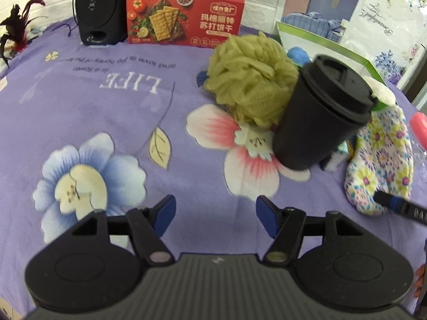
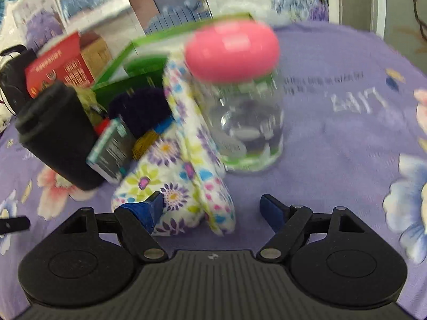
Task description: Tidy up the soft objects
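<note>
Left gripper [image 1: 215, 214] hovers low over the purple floral cloth [image 1: 106, 112] covering the worktop, jaws spread wide, nothing between them. Ahead and to its right: olive-green mesh bath pouf [image 1: 249, 78] touching a black lidded cup [image 1: 320, 114], which stands tilted.

Right gripper [image 2: 212, 210] also spread wide, straddling the near end of the floral oven mitt [image 2: 184, 165]. Its left fingertip [image 2: 153, 204] lies against the mitt's fabric; the other fingertip is clear of it. View is motion-blurred.

Mitt lies on the cloth between the black cup and a clear jar with pink lid [image 2: 240, 101], leaning against the jar. Green-edged box [image 2: 138, 61] stands open behind the mitt. Dark-blue yarn ball [image 2: 141, 109] near the box front; cannot tell whether inside. Red cracker box [image 1: 186, 10] and black speaker [image 1: 100, 8] at the back.
</note>
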Demonstrator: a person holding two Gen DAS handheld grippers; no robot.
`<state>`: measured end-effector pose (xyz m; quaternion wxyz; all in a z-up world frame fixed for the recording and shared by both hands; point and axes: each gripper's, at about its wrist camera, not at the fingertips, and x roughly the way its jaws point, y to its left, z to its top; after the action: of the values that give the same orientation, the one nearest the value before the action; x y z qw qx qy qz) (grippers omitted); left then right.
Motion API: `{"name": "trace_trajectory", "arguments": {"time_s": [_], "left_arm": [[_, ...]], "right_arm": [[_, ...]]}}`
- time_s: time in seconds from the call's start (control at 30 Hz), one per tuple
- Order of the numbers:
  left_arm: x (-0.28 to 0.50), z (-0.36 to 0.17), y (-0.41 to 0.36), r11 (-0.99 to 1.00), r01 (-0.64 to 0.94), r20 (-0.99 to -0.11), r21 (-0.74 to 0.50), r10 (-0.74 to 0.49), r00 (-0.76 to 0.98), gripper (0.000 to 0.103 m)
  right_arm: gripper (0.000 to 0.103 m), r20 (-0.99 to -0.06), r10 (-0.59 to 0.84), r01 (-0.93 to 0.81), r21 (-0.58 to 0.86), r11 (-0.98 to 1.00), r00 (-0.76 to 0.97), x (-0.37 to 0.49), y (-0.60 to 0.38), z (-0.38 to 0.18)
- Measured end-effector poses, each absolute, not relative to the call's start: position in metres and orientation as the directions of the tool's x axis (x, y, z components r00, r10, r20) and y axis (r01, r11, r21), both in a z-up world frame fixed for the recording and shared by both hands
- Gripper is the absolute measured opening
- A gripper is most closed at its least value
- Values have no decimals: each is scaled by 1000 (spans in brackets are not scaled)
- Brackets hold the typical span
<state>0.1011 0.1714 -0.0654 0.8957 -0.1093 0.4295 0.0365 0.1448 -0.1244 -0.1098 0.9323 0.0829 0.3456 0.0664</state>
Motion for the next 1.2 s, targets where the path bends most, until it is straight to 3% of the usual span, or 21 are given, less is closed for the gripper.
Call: {"name": "trace_trajectory", "arguments": {"time_s": [0.23,0.4,0.6,0.9,1.1,1.2], "left_arm": [[160,-22,203,963,-215,-713,-162,36,700,66],[239,16,208,956,-160,-672,-246,-49,739,67],[324,-7,182,975,-124,-793,-184,-73,605,68],[249,-13,227,960,-191,-764,-203,-34,644,71],[172,-13,259,942,-331,-768,-52,174,617,71],[140,-18,266,941,-325,-773,-92,139,619,71]], "right_arm": [[69,-600,154,-91,134,987,785,139,-116,-116],[70,-603,158,-96,134,986,782,141,-117,-116],[71,-602,153,-97,125,987,784,143,-114,-117],[72,-595,177,-106,153,983,784,139,-120,-117],[72,-579,192,-100,187,977,792,126,-126,-117],[72,-575,205,-103,205,973,792,119,-130,-117]]}}
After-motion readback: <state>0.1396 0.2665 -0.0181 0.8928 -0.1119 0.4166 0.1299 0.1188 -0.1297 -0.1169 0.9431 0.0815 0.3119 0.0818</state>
